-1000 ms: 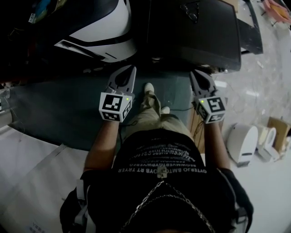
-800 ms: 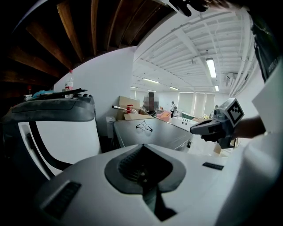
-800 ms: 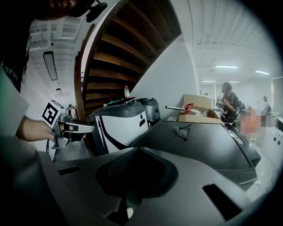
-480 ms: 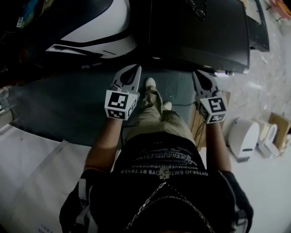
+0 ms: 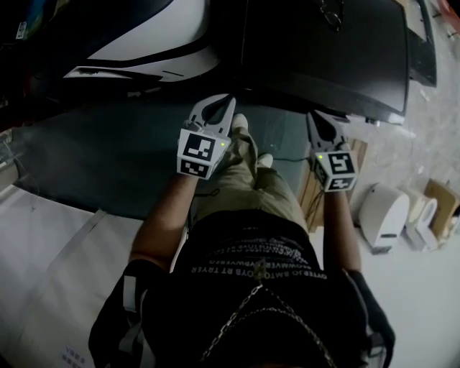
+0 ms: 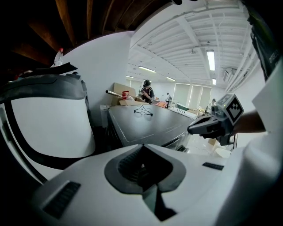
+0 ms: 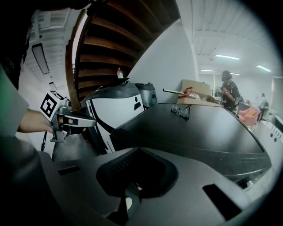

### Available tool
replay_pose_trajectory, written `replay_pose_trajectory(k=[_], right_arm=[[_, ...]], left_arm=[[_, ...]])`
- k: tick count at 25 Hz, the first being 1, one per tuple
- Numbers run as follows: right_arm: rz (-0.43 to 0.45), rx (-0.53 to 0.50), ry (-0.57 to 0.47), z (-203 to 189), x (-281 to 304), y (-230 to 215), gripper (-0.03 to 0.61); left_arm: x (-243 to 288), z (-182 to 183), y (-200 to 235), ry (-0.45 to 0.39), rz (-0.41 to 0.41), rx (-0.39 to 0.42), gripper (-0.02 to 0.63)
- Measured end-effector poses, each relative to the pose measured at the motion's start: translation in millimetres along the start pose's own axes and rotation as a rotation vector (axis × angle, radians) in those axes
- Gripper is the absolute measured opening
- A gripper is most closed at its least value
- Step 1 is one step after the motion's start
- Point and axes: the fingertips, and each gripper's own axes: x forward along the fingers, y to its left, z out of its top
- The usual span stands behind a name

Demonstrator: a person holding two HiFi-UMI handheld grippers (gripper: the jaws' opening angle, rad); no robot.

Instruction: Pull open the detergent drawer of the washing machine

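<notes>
The washing machine [image 5: 323, 50] is a dark box at the top right of the head view, with a pair of glasses [image 5: 332, 13] lying on its lid. I cannot make out its detergent drawer in any view. My left gripper [image 5: 219, 108] hangs shut and empty over the teal mat, just left of the machine's near corner. Also shut and empty, my right gripper [image 5: 320, 118] hovers in front of the machine's near edge. The left gripper view looks across the dark lid [image 6: 146, 123] and catches the right gripper [image 6: 208, 128]. In the right gripper view the left gripper [image 7: 73, 121] shows beside the lid [image 7: 199, 128].
A white-and-black appliance [image 5: 136, 43] stands left of the washing machine. A teal mat [image 5: 108, 158] covers the floor under the grippers. White devices [image 5: 381, 215] and cardboard [image 5: 438, 201] sit on the floor at right. A person [image 7: 229, 90] stands far behind the machine.
Both grippers have sunk and drifted forward towards the washing machine's front edge. Their jaws stayed shut and empty.
</notes>
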Motion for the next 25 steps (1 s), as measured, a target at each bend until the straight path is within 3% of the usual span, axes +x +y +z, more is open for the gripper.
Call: replay_pose_trajectory(k=[10,15,25], right_arm=[[-0.011,0.028,0.097,-32,30,-9,0.005],[-0.028,0.047,0.149,-51,37,-18,0.005],[-0.005,0.069,0.171,-55,54,-18,0.044]], left_arm=[[37,-39,19,0.088,-0.014,-0.057,0.007],[56,-52,14,0.119,-0.058,-0.074,0.087],[72,-58,10,0.154,-0.088,-0.116,0.107]])
